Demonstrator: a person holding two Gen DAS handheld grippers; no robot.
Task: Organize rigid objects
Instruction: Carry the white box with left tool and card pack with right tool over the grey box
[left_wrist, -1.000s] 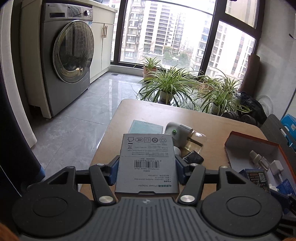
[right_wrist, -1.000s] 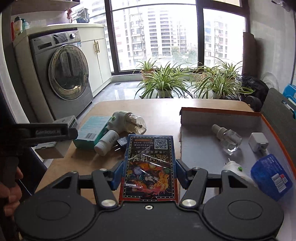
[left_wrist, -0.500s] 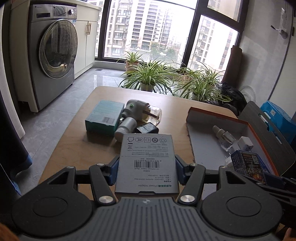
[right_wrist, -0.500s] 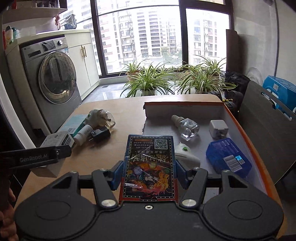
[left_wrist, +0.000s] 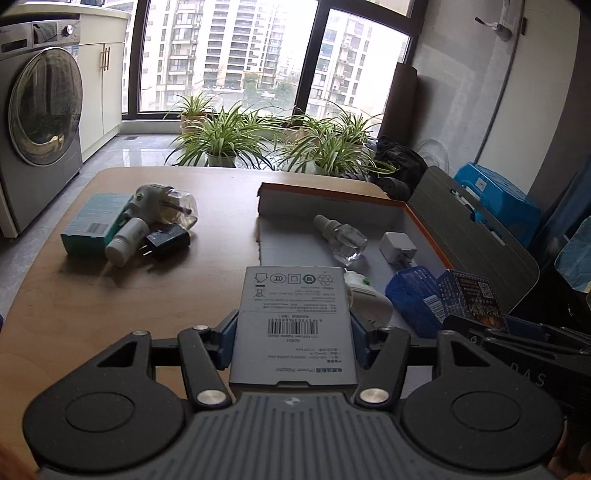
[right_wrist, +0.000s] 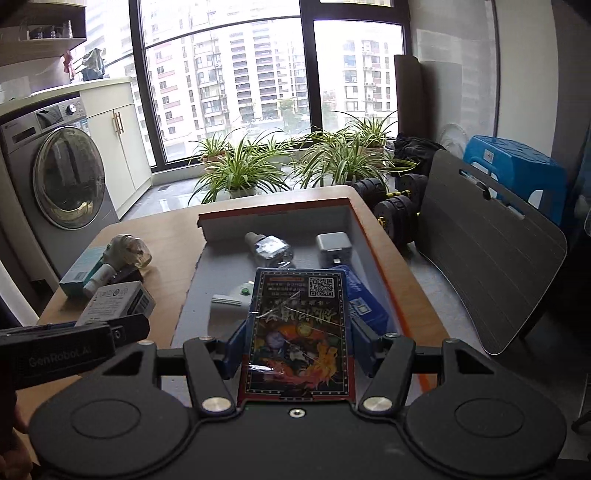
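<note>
A: Where are the boxes?
B: Centre frame. The left tool (left_wrist: 293, 341) clamps a grey box (left_wrist: 293, 325); the right tool (right_wrist: 297, 347) clamps a card box (right_wrist: 299, 332) over the tray (right_wrist: 373, 243).
A: Handling?
B: Probably light, stiff cardboard; side grips suit.

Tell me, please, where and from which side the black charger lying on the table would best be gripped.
Probably across the black charger's two flat sides at mid-body, coming from above. It lies flat with its prongs toward the white tube, which rests close against it, so a low approach from that end looks blocked. Both jaws are shut on boxes now, so one would have to be freed first.
</note>
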